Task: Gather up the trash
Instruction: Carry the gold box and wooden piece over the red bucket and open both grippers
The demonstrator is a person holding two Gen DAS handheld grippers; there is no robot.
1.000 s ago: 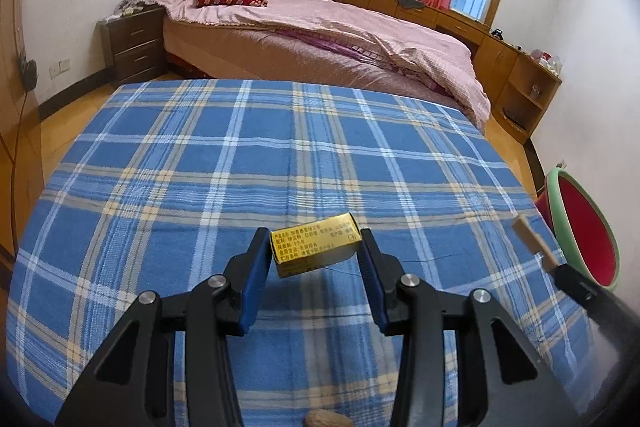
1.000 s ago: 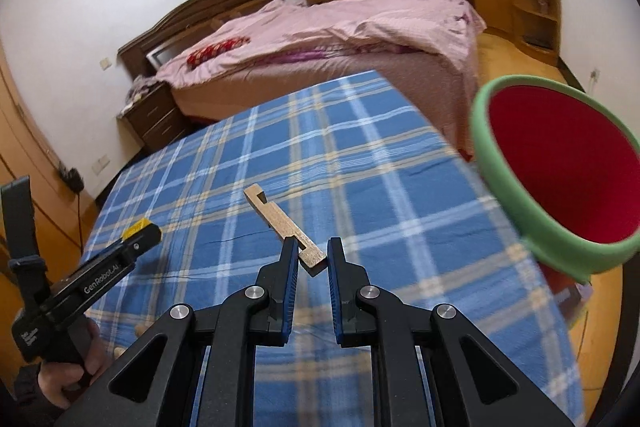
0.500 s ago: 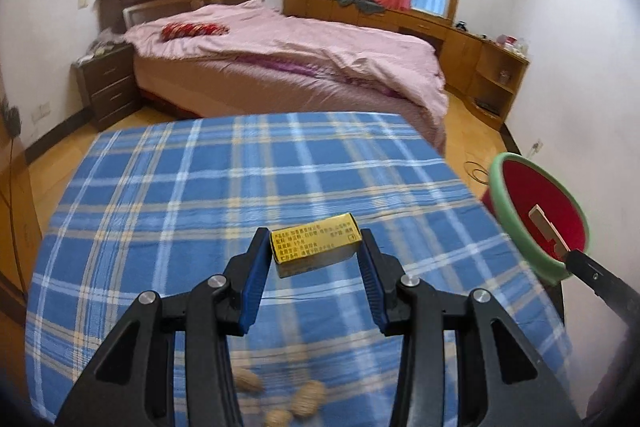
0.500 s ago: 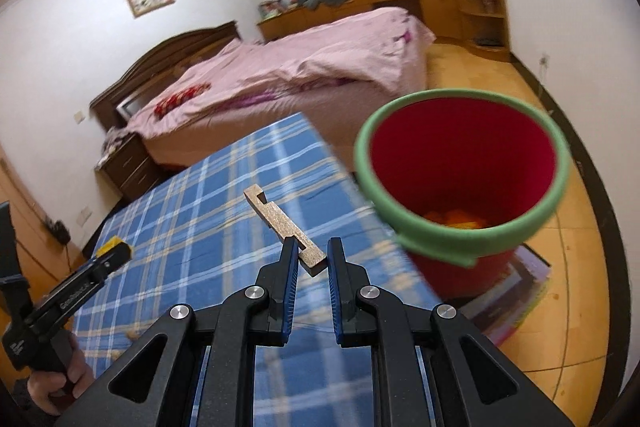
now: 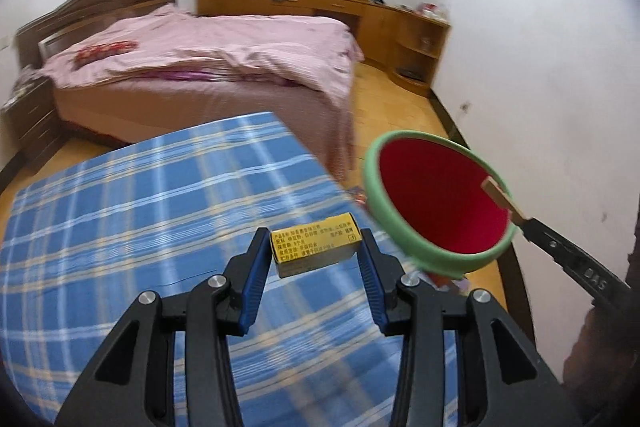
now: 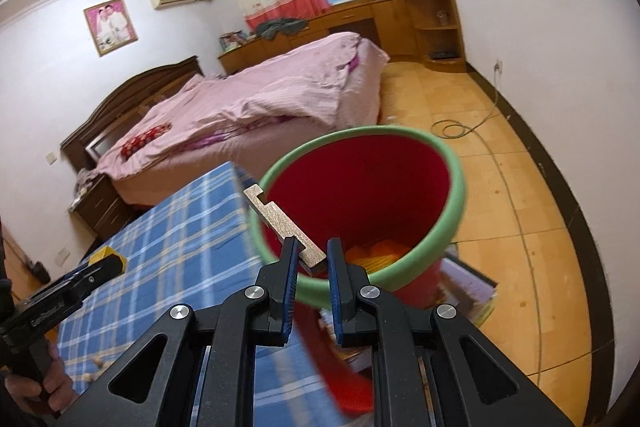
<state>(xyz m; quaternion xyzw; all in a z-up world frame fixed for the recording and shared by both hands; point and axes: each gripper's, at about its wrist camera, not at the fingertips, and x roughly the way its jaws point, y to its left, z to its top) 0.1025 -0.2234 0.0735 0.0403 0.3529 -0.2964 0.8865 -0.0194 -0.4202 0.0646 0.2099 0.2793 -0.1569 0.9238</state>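
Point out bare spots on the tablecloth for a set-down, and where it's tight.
Free: the plaid tablecloth, from the left gripper holding the yellow box out to the far edge by the bed. Tight: the right corner by the bin, where the right gripper holds a wood strip at the rim.

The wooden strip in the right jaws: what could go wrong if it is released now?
1. The wooden strip is held only at its lower end and leans over the green rim of the red bin, so it might strike the rim and fall outside.
2. The left gripper with the yellow box is above the checked cloth, not yet over the bin.
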